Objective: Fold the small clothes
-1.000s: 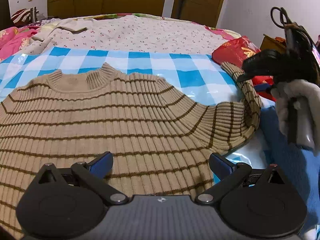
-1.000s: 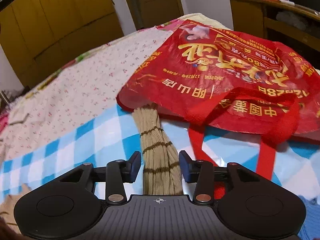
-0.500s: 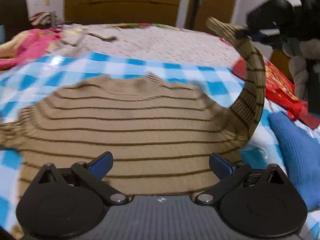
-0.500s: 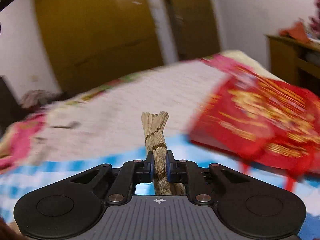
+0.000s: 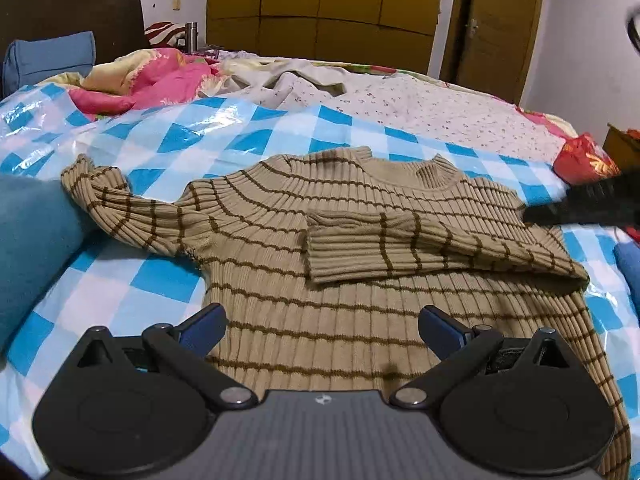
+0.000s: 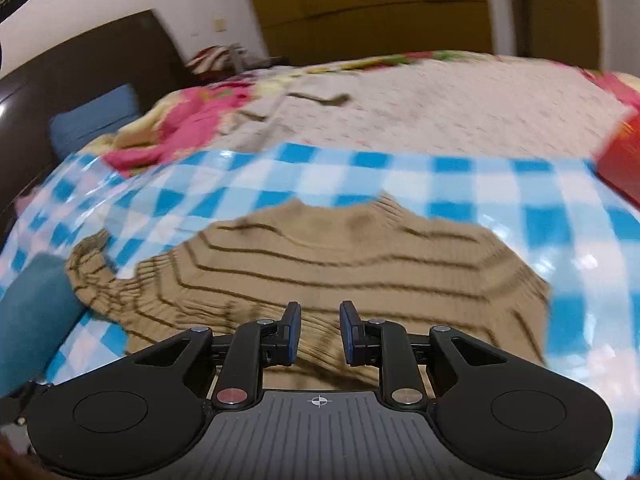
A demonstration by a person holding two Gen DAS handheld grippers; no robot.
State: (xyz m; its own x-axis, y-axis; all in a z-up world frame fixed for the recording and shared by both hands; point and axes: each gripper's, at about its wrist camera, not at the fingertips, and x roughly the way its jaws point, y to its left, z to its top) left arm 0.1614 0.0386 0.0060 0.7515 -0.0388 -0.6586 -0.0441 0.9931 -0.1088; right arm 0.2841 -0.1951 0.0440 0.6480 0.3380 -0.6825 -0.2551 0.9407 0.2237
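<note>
left wrist view: sweater (image 5: 360, 280), one sleeve (image 5: 400, 246) folded across; right gripper (image 6: 319, 330) opening, empty; left gripper (image 5: 322, 326) released; spread sleeve (image 5: 120, 208) next.

Striped sweater (image 5: 320, 248) spread flat on a blue-and-white checked sheet (image 5: 256, 136), one sleeve folded across its chest.

The left hand-held gripper (image 5: 322, 330) hovers over the sweater's lower part, jaws wide apart with nothing between them. The folded sleeve (image 5: 400, 248) lies crosswise, cuff toward the middle; the other sleeve (image 5: 120, 208) stretches out beside a teal cushion (image 5: 32, 248). At the right edge a dark, blurred part of the right hand-held gripper (image 5: 592, 204) reaches over the sweater's shoulder. A red bag (image 5: 580, 160) lies beyond it.
</note>
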